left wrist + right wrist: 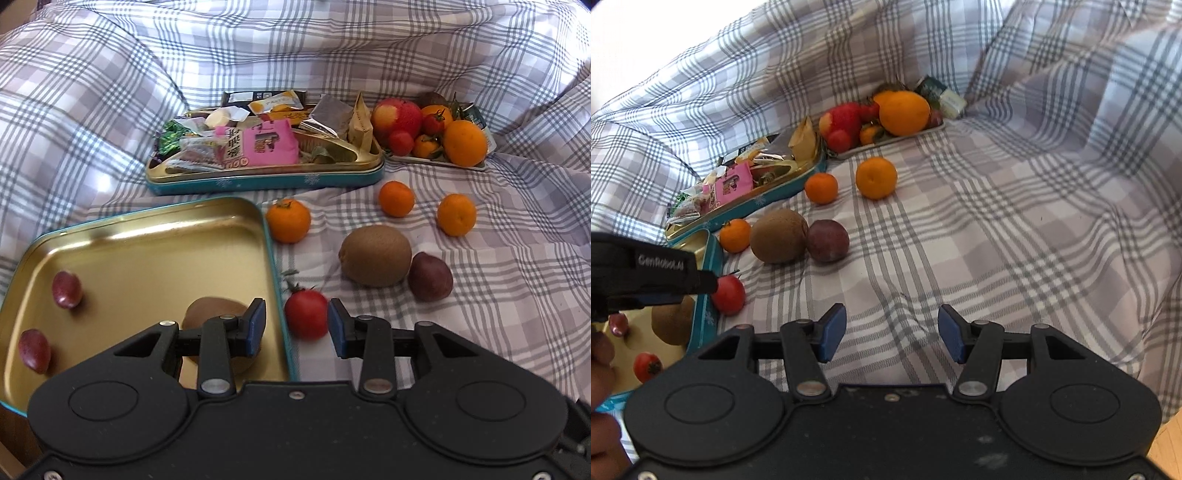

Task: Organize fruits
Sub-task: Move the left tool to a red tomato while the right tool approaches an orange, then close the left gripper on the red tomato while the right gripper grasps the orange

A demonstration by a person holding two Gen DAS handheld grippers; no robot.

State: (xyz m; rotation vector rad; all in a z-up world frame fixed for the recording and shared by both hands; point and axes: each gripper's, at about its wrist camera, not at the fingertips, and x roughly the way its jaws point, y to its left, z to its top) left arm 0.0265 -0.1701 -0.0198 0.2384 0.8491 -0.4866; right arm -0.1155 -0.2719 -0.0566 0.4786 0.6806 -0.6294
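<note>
My left gripper [296,325] is open, its jaws either side of a red tomato [306,314] lying on the checked cloth just right of the gold tin lid [147,236]. The lid holds a kiwi [218,317] and two dark red fruits [66,289]. On the cloth lie a kiwi [375,255], a dark plum [430,276] and three tangerines [288,220]. My right gripper [892,334] is open and empty above bare cloth. In the right wrist view the left gripper [646,273] reaches the tomato [729,295], and the lid [709,258] also holds a small tomato [647,366].
A teal tin [258,181] full of snack packets stands behind the lid. A small white tray [436,160] at the back right holds an apple, oranges and tomatoes. Folded checked bedding rises all around the back and sides.
</note>
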